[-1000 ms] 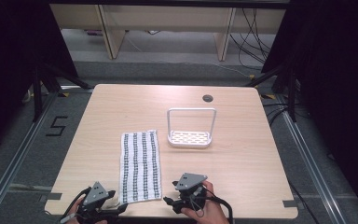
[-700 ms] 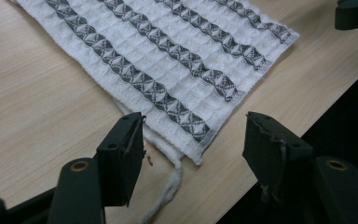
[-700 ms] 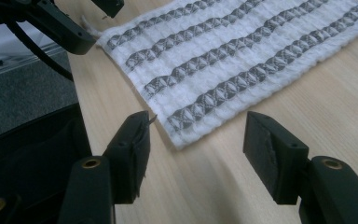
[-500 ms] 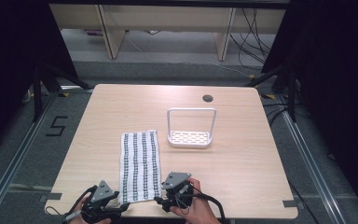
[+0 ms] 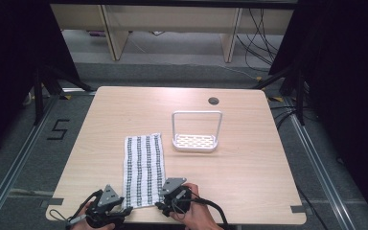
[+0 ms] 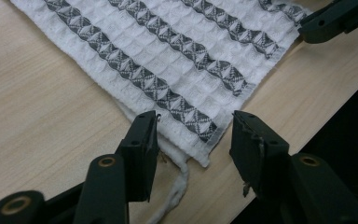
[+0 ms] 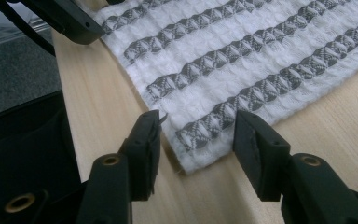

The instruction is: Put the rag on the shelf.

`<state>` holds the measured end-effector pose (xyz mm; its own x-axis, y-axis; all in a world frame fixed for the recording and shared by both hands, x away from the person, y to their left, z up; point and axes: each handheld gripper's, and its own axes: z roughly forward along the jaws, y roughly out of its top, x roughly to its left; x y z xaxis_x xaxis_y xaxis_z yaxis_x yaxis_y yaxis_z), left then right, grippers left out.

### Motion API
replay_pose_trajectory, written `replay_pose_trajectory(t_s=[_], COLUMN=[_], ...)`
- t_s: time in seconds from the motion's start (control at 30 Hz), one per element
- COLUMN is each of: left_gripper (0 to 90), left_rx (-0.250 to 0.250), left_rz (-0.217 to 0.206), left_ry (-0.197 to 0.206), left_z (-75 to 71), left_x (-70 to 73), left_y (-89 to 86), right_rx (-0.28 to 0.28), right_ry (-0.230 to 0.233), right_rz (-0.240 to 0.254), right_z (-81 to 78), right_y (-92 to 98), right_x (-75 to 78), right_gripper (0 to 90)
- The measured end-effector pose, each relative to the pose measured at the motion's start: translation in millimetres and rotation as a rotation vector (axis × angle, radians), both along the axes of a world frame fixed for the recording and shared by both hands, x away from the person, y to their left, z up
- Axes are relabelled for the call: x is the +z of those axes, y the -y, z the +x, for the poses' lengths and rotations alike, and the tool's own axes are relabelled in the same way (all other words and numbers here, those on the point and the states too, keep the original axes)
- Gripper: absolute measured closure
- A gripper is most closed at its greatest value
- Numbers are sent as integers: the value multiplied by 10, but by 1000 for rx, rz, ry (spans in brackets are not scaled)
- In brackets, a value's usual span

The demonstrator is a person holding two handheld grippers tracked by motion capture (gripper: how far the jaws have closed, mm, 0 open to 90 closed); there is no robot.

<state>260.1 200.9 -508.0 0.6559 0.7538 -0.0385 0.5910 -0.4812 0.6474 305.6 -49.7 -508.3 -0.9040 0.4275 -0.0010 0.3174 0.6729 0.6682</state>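
White towel point(image 5: 143, 170) | both tools' jaws closing, gapped, astride corners | high view: rack point(image 5: 195, 139)

This looks like a lab recording station: a plain wooden bench point(image 5: 249, 182) stands on grey carpet inside metal floor rails point(image 5: 323, 177), a taped number five point(image 5: 57, 130) marks the floor, black curtains hang at both sides, and loose cables point(image 5: 258, 28) trail behind.

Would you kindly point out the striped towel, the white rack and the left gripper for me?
striped towel point(image 5: 143, 165), high view, middle of the cloth.
white rack point(image 5: 195, 142), high view, perforated base.
left gripper point(image 6: 193, 135), left gripper view, midway between its fingertips, over the towel's near corner.
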Motion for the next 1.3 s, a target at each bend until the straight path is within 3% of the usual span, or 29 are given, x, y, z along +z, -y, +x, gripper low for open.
replay_pose_trajectory(t_s=[0.07, 0.13, 0.17, 0.2, 0.23, 0.33, 0.43, 0.53, 0.63, 0.67, 0.7, 0.77, 0.8, 0.83, 0.93, 1.0, 1.07, 1.1, 1.13, 1.17, 1.2, 1.23, 1.27, 1.3], left_gripper=[535, 569, 608, 629, 654, 711, 818, 841, 851, 853, 853, 853, 854, 853, 853, 853, 853, 853, 853, 853, 853, 853, 853, 853], left_rx=[-13, -12, -21, -21, -29, -31, -53, -64, -52, -73, -62, -75, -61, -84, -90, -85, -95, -93, -93, -79, -79, -103, -103, -100], left_rz=[9, 18, 19, 19, 21, 24, 36, 47, 35, 49, 34, 47, 19, 48, 45, 10, 16, -11, -11, -66, -66, -56, -56, -96], left_ry=[-4, 5, 3, 3, 8, 18, 30, 36, 47, 42, 57, 63, 69, 64, 64, 65, 68, 66, 66, 79, 79, 100, 100, 104], left_z=[4, 7, 10, 10, 17, 21, 21, 16, 12, 17, 15, 18, 6, 11, 10, 13, 19, 24, 24, 29, 29, 49, 49, 67], left_x=[4, -3, 4, 4, 5, -3, 0, 12, 12, 32, 40, 68, 88, 111, 147, 195, 223, 277, 277, 336, 336, 454, 454, 553], left_y=[-5, -1, -5, -5, -13, -9, 8, 29, 34, 15, 19, 1, 7, -16, -31, -38, -42, -15, -15, 25, 25, 42, 42, 60], right_rx=[-18, 0, -24, -24, -5, -10, 23, 7, 14, -7, 4, 22, 9, 14, 19, 23, 16, 21, 15, 21, 20, 19, 19, 13], right_ry=[-15, 19, -23, -23, 26, 22, 14, -1, -8, -21, 9, 12, 5, -22, -15, -6, -9, 7, 10, 15, 15, 28, 28, 37], right_rz=[-4, -11, -17, -17, -24, -19, -10, 13, 4, 4, 7, 23, 20, 42, 43, 52, 66, 76, 90, 96, 101, 107, 107, 129], right_z=[-10, 11, -15, -15, 7, 3, -1, -5, 5, -7, 6, 12, 13, 2, 10, 19, 10, 6, 2, 8, 9, 19, 19, 37], right_y=[-3, 2, -4, -4, 0, -1, -10, -18, 1, -1, 2, 2, 8, 8, 17, 47, 62, 84, 91, 106, 115, 132, 132, 154], right_x=[0, -7, -5, -5, -15, -15, -13, -24, -7, -7, -14, -6, 5, 19, 39, 115, 159, 219, 248, 283, 311, 354, 354, 428], right_gripper=[577, 616, 648, 648, 688, 738, 807, 831, 849, 853, 855, 856, 857, 857, 858, 859, 859, 860, 861, 862, 862, 862, 862, 863])
